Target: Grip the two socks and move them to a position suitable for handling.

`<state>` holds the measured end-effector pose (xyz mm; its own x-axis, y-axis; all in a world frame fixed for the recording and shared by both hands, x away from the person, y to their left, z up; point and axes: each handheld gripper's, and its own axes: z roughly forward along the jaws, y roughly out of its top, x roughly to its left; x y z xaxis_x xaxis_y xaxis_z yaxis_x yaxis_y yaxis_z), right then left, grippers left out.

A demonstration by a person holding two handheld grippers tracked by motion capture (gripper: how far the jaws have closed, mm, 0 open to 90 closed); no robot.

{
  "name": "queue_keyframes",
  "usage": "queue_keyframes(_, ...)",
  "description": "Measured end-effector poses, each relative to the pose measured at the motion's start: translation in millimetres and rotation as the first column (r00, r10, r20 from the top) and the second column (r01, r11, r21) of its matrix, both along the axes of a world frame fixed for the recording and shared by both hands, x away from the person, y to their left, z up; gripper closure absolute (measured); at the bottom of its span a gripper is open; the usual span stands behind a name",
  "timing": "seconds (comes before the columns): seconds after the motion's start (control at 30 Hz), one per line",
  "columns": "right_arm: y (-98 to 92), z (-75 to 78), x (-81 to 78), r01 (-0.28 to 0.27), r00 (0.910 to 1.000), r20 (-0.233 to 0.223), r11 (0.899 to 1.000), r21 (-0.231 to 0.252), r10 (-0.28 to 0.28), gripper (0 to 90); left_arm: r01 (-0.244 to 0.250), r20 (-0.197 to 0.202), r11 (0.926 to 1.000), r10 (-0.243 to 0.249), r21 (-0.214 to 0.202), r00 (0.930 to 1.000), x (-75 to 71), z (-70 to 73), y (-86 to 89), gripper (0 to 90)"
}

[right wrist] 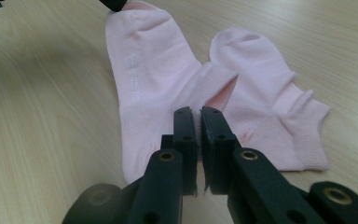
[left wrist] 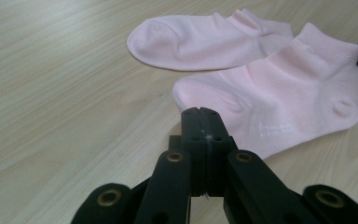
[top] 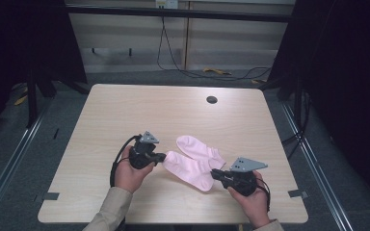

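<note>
Two pale pink ankle socks lie on the wooden table (top: pixel 125 110), partly overlapping. The nearer sock (top: pixel 188 168) runs between my two grippers; the farther sock (top: pixel 200 147) lies behind it. My left gripper (top: pixel 164 156) has its jaws pressed together, their tip (left wrist: pixel 200 112) at the toe edge of the nearer sock (left wrist: pixel 279 93), with no fabric seen between them. My right gripper (top: pixel 213 174) is at that sock's cuff. Its jaws (right wrist: pixel 196 112) stand a thin slit apart, and the cuff (right wrist: pixel 219 88) rises in a peak right at their tip.
A round dark cable hole (top: pixel 212 99) sits in the table's far right part. Dark frame legs and cables stand on the floor beyond the far edge. A hand holds each gripper near the table's front edge.
</note>
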<state>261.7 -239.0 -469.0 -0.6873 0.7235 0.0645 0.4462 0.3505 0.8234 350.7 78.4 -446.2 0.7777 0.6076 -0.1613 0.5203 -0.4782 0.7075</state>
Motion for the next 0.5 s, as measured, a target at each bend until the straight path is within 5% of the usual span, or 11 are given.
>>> queue_keyframes(0.5,-9.8,5.2,6.6,0.021,0.9998,0.003,1.000,0.022,-0.021,85.4,0.015,0.018,0.9998,-0.016,0.009,0.9997,14.2,3.7,-10.8,89.8)
